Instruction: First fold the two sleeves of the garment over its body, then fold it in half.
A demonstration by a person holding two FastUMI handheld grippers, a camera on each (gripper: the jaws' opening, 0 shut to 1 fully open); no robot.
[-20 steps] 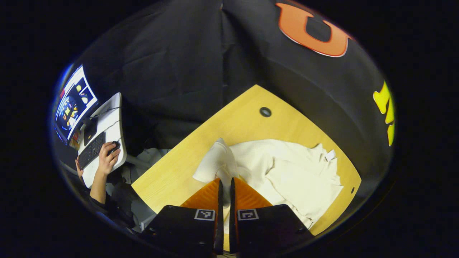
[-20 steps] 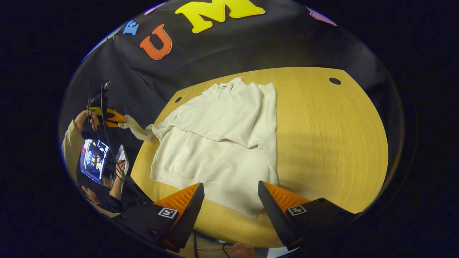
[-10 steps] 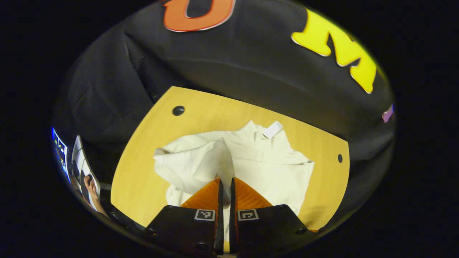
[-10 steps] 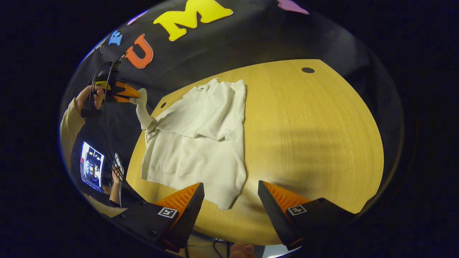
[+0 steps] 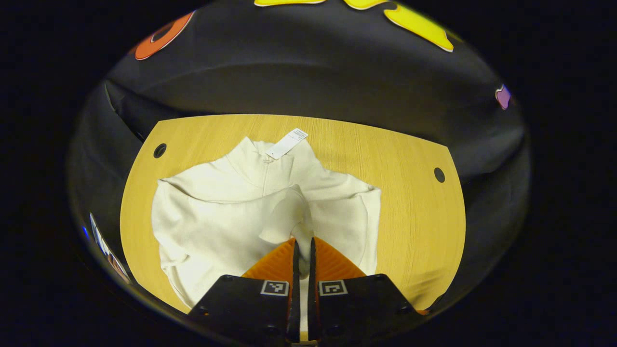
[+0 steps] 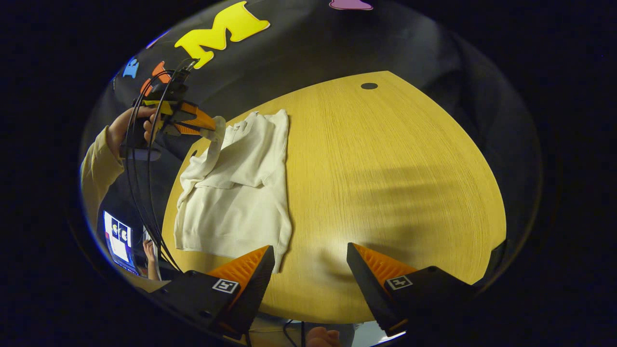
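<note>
A cream garment [image 5: 226,217] lies on the wooden worktop [image 5: 409,202], toward its left half, collar and a white tag [image 5: 287,143] pointing at the far black cloth wall [image 5: 308,82]. One sleeve already lies folded across the body. The left gripper [image 5: 302,250] has its fingers pinched tight on the other sleeve [image 5: 288,217], lifted above the garment's chest; in the right gripper view a hand [image 6: 126,129] in a pale yellow sleeve holds that gripper [image 6: 205,126] over the garment's far edge, cables trailing down. A lit screen [image 6: 117,236] sits below the worktop's left edge. Since a second ago the lifted sleeve has swung from beyond the garment's left side to over its body. The right gripper [image 6: 311,262] hangs with fingers spread, holding nothing, above the near edge; bare wood stretches right of the garment.
</note>
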